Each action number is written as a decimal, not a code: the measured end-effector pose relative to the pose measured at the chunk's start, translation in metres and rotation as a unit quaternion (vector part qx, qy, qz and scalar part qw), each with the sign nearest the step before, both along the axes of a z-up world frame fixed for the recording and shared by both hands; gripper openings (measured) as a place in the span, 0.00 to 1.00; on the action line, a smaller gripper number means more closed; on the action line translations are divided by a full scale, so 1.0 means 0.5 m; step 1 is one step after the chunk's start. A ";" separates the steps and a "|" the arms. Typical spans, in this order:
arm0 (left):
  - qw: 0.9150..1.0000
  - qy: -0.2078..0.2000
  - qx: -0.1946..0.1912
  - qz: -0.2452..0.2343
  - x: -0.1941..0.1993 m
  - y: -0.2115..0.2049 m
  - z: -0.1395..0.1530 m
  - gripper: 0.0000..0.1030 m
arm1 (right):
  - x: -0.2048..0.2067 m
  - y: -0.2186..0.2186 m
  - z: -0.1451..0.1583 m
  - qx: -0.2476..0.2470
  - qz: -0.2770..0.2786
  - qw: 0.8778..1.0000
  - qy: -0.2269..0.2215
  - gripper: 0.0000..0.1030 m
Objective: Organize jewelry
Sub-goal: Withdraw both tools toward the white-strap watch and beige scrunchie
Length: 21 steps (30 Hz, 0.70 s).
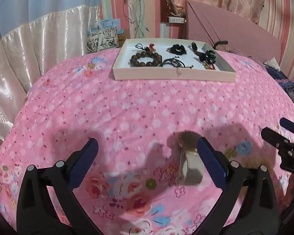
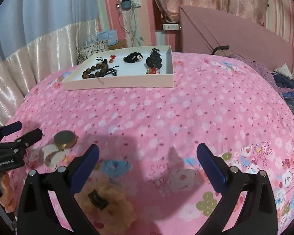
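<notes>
The wristwatch (image 1: 189, 156) is lying on the pink floral bedspread (image 1: 139, 109) toward the near edge of the bed, and the left gripper (image 1: 148, 150) is hanging over it with its jaws spread wide, the right-hand blue pad just beside the band. From the right wrist view the watch (image 2: 62, 143) is showing a round brassy case with a pale strap curling under it, the case looking hard and smooth, probably a bit slippery, while the strap looks soft and floppy. Judging from that, taking it across the strap close to the case seems safest, since a grip on the glass face could skid or scratch. The right gripper (image 2: 148, 156) is waiting nearby over bare bedspread, jaws wide and holding nothing. Up at the far edge of the bed the shallow tray (image 1: 173, 74) is already carrying a wooden bead bracelet (image 1: 146, 58) and dark cords.
</notes>
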<state>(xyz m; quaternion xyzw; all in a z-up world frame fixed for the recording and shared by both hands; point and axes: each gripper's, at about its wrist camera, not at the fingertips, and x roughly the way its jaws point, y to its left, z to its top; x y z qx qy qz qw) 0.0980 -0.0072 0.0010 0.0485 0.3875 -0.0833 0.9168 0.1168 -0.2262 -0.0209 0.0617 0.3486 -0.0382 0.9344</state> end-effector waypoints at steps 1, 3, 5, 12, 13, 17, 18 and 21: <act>1.000 0.001 0.001 -0.002 -0.004 0.000 -0.002 0.97 | -0.005 -0.002 0.000 0.000 -0.001 1.000 -0.001 0.97; 1.000 0.005 0.001 -0.003 -0.009 -0.001 -0.006 0.97 | -0.011 -0.003 -0.003 0.000 -0.008 1.000 0.004 0.97; 1.000 0.010 -0.005 -0.006 -0.016 -0.001 -0.006 0.97 | -0.022 -0.006 -0.005 0.007 -0.014 1.000 0.007 0.97; 1.000 0.010 0.000 -0.015 -0.036 -0.012 -0.015 0.97 | -0.051 -0.007 -0.017 0.004 -0.023 0.999 0.026 0.97; 1.000 0.010 0.000 -0.017 -0.036 -0.014 -0.017 0.97 | -0.057 -0.007 -0.019 0.005 -0.021 0.999 0.030 0.97; 1.000 0.018 0.003 -0.023 -0.033 -0.022 -0.028 0.97 | -0.076 -0.001 -0.030 0.004 -0.009 0.999 0.043 0.96; 1.000 0.019 0.004 -0.023 -0.032 -0.023 -0.031 0.97 | -0.077 0.001 -0.033 0.002 -0.007 0.999 0.046 0.96; 0.999 0.024 0.004 -0.024 -0.029 -0.024 -0.036 0.93 | -0.076 0.011 -0.045 -0.008 0.002 0.998 0.055 0.96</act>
